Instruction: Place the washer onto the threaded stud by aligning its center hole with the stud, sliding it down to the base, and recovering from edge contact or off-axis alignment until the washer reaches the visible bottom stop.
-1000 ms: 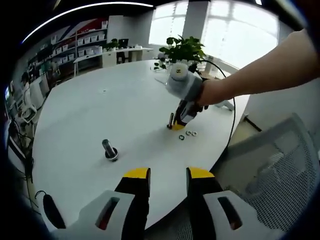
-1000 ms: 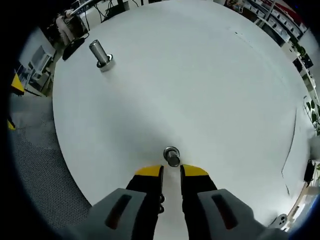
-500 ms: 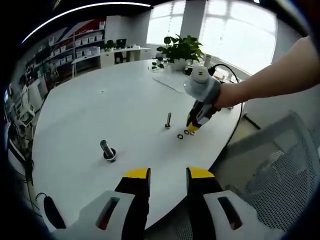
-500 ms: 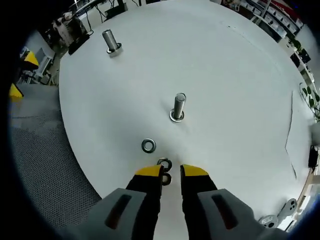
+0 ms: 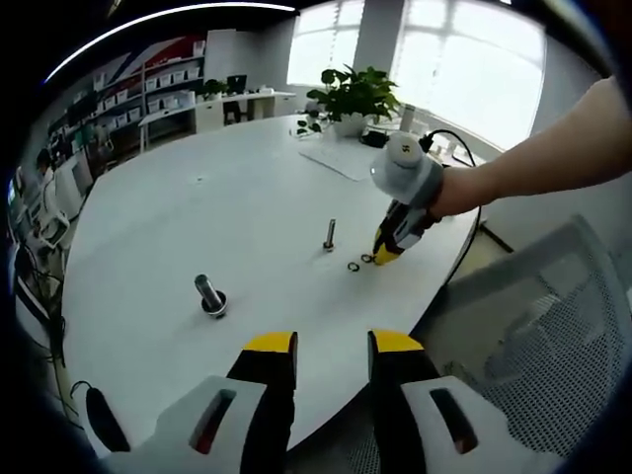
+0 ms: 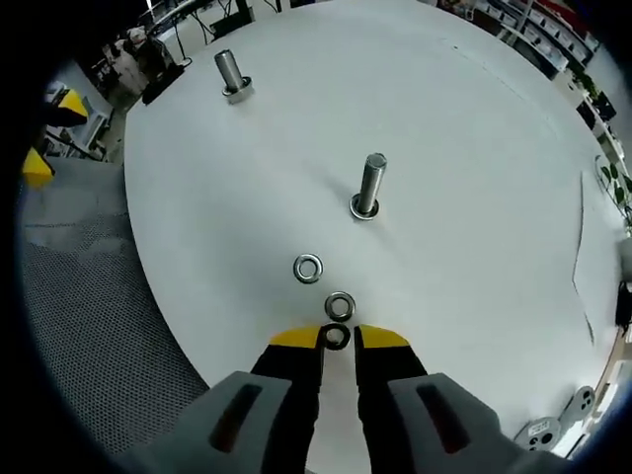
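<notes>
While three washers (image 6: 308,268) lie loose, the threaded stud (image 6: 370,186) stands bare.

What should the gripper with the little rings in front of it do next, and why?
Probably close the right gripper on the dark ring sitting between its yellow tips. Its jaws are open around that ring, nothing is held yet, and the nearer stud stands bare beyond two more loose rings on the table.

On the table (image 6: 474,197), three washers (image 6: 308,268) lie between the stud (image 6: 369,188) and the right hand-held gripper (image 6: 337,339).
</notes>
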